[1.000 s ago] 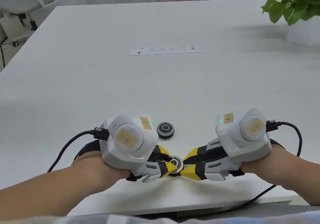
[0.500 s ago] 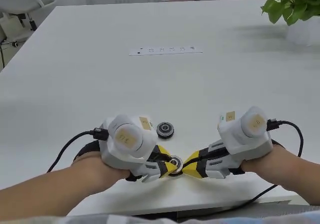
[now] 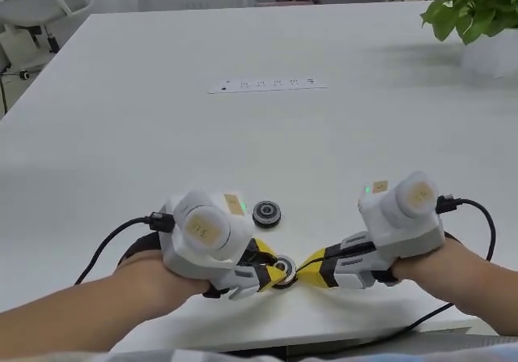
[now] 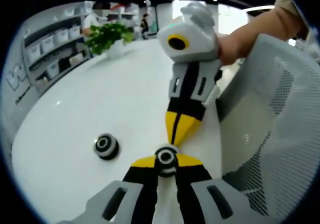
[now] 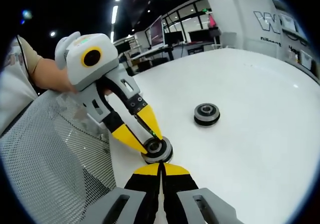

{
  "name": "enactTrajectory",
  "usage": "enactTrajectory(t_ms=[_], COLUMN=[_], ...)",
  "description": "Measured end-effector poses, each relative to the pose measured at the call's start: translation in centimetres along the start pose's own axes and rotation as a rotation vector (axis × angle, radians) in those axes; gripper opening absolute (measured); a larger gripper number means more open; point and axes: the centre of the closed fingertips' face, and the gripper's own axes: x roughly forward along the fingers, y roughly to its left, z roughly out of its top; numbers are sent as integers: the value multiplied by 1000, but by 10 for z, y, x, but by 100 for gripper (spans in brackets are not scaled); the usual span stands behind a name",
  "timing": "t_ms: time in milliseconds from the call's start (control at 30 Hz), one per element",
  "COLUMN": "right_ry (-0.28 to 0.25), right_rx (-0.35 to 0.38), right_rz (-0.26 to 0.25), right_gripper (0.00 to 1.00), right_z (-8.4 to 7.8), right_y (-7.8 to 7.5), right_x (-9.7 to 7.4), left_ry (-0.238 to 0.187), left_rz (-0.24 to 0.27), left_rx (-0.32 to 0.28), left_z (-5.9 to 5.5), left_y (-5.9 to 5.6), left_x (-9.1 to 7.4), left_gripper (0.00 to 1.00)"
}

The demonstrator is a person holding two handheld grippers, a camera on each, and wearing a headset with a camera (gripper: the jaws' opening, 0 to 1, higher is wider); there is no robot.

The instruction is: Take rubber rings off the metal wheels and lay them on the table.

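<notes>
Near edge of tabletop (image 3: 340, 159): left tongs (image 4: 166, 161) clamped on a wheel (image 4: 166, 156), its rubber ring (image 5: 169, 153) looks still on. Right tongs (image 5: 161, 170) pinched together, tips touching that wheel's rim; can't tell if they grip rubber. Second wheel (image 3: 267, 211) just beyond, free. No loose rings laid out, so the task looks barely begun

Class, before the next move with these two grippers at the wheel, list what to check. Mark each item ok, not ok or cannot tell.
1. Left gripper clamps the near wheel: ok.
2. Right gripper tips reach that wheel's rim: ok.
3. Right gripper pinches the rubber ring: cannot tell.
4. Ring is off the near wheel: not ok.
5. Bare table is nearby for laying the ring: ok.
6. Second wheel lies apart from both grippers: ok.
</notes>
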Motion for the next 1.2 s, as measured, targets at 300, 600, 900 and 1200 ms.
enactTrajectory(t_ms=[300,600,900,1200], right_ry=[-42,-104,-132,-134], right_rx=[105,198,230,233], right_rz=[3,16,27,39], right_gripper=[0,0,0,0], right_z=[2,9,13,16], right_y=[-4,-4,-2,1], right_x=[-2,-5,-6,-5], left_ry=[1,1,1,8], left_rz=[4,11,26,35], left_rx=[1,-3,-11,-17], left_z=[0,1,1,1], left_y=[0,1,1,1], left_x=[0,0,1,1], left_gripper=[12,12,12,12])
